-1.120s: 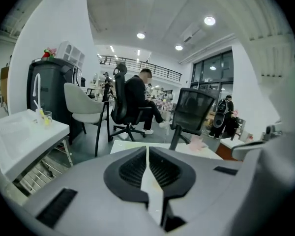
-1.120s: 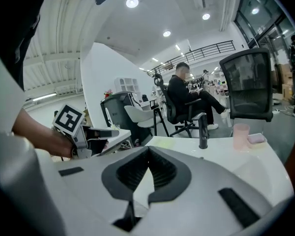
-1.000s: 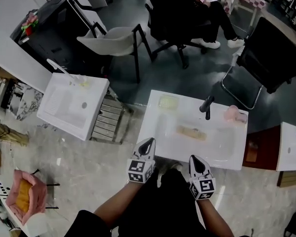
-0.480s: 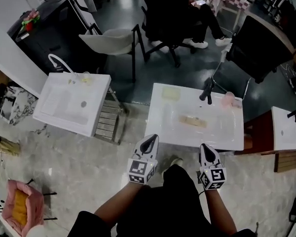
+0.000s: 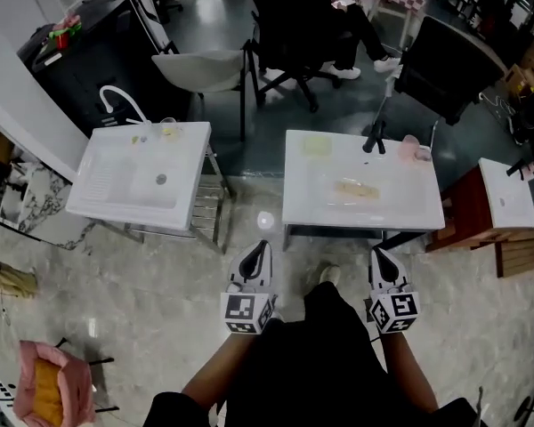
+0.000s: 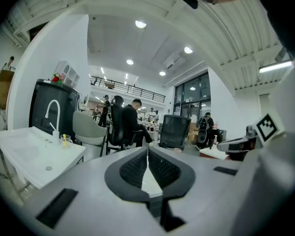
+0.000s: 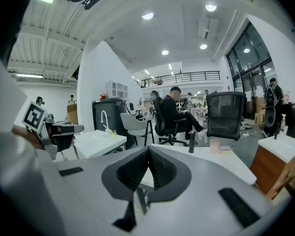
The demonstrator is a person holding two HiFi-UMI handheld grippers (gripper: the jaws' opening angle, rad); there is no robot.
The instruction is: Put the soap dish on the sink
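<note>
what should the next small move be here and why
Likely step closer to the sink with the black tap and open the right gripper. Both it and the left gripper hang short of the sink's near edge with jaws together and nothing between them, so neither can reach or grasp anything there yet.

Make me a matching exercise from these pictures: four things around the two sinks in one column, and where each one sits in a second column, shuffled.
Things:
1. black faucet
2. white faucet
3. pink item
4. pale yellow pad

Places:
A. back edge of the left sink
B. back right corner of the middle sink
C. back left of the middle sink
D. back edge of the middle sink, right of centre

Pairs: 1-D, 2-A, 3-B, 4-C
</note>
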